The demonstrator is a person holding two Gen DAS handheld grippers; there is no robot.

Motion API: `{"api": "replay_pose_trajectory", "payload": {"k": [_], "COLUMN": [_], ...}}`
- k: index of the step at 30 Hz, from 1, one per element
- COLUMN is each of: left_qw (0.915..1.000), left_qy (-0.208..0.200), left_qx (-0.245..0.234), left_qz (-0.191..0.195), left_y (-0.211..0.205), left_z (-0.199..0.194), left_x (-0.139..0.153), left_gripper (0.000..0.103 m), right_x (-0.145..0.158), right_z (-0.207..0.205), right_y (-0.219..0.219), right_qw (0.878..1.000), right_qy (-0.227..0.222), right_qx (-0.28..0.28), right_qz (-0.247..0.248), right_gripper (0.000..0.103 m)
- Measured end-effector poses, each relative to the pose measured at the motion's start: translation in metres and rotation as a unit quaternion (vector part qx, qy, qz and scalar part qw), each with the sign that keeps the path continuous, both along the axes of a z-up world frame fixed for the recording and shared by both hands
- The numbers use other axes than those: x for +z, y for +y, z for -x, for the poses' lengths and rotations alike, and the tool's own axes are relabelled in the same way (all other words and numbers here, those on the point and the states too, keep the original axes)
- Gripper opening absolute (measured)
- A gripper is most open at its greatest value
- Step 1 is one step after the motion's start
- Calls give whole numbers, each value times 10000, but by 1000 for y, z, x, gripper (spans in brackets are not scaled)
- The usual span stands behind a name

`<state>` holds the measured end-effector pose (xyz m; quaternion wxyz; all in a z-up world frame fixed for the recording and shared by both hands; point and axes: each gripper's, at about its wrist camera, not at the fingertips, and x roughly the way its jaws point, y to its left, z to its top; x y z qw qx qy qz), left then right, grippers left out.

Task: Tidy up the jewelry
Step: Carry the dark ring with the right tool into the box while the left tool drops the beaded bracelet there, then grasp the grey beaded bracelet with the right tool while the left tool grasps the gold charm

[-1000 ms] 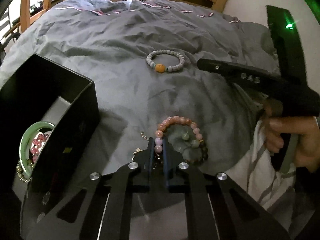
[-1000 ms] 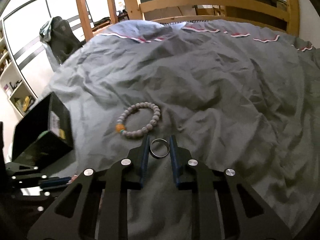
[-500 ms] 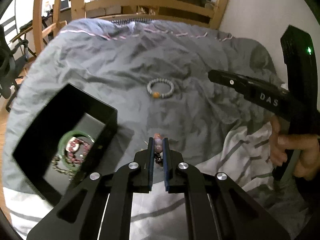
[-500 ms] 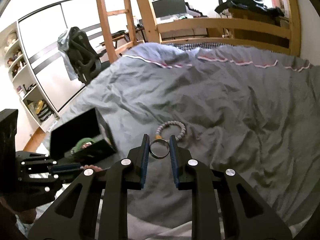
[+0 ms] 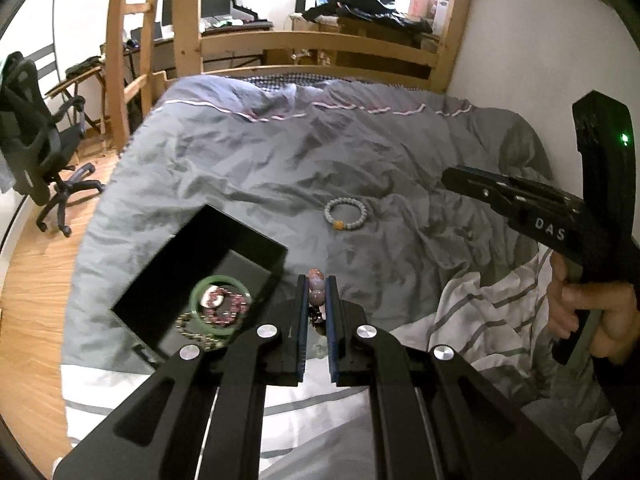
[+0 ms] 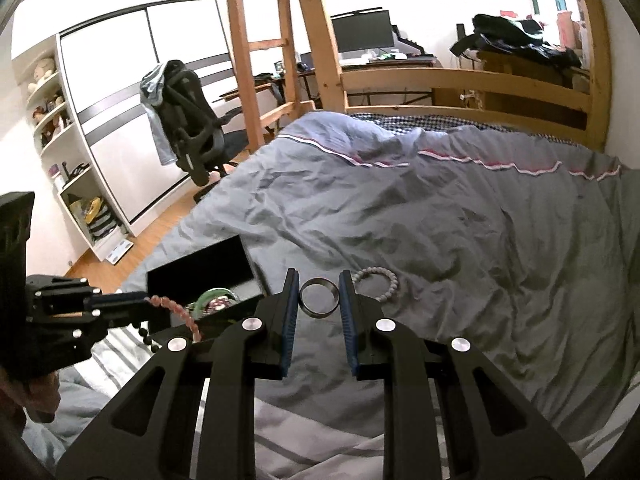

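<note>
My left gripper [image 5: 317, 280] is shut on a pink bead bracelet [image 5: 316, 294] and holds it high above the bed, just right of the open black box [image 5: 264, 248]. The bracelet [image 6: 176, 308] hangs from the left gripper in the right wrist view. The box [image 6: 200, 268] holds a green bangle [image 5: 200, 288], pink beads and a chain. My right gripper [image 6: 319, 284] is shut on a silver ring [image 6: 319, 297], above the bed. A grey bead bracelet [image 5: 345, 213] with an orange bead lies on the grey duvet; it also shows in the right wrist view [image 6: 380, 282].
The grey duvet [image 5: 280, 168] is rumpled, with a white striped sheet [image 5: 480, 320] at the near edge. A wooden bed frame [image 5: 320, 44] stands behind. An office chair [image 5: 36, 148] is on the wooden floor to the left. A white wall [image 5: 540, 60] runs along the right.
Both grippers have risen well above the bed with their loads. The pink bracelet has been lifted off the duvet. The box and the grey bracelet now look smaller and lower.
</note>
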<state>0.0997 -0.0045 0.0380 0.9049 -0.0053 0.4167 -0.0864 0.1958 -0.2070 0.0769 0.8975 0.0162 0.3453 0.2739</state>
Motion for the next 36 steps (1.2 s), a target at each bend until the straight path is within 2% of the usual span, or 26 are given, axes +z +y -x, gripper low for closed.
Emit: {"api": "replay_pose_trajectory", "payload": {"k": [6,13,26,36], "left_qw": [9998,9992,9983,9977], "left_qy": [-63,-82,-19,197], "left_qx": [135,332,539,646], "left_qz": [-151,-208,-199,-109], "left_y": [23,52,97,118], "left_z": [12,16,-10,-26], "left_x": [15,16,-11,-43], "left_gripper": [8,8,8,8], "right_x": [11,8,-29,-63], "right_z": [11,18,5,-4], "right_y": [26,78,157,192], "right_qw": [9997,9979,9919,9881], "right_qy": [-101,-120,22,253], "right_qx": [215,637,1199,1397], "right_qz": [-4,66,418,583], "right_gripper": [21,21,21,21]}}
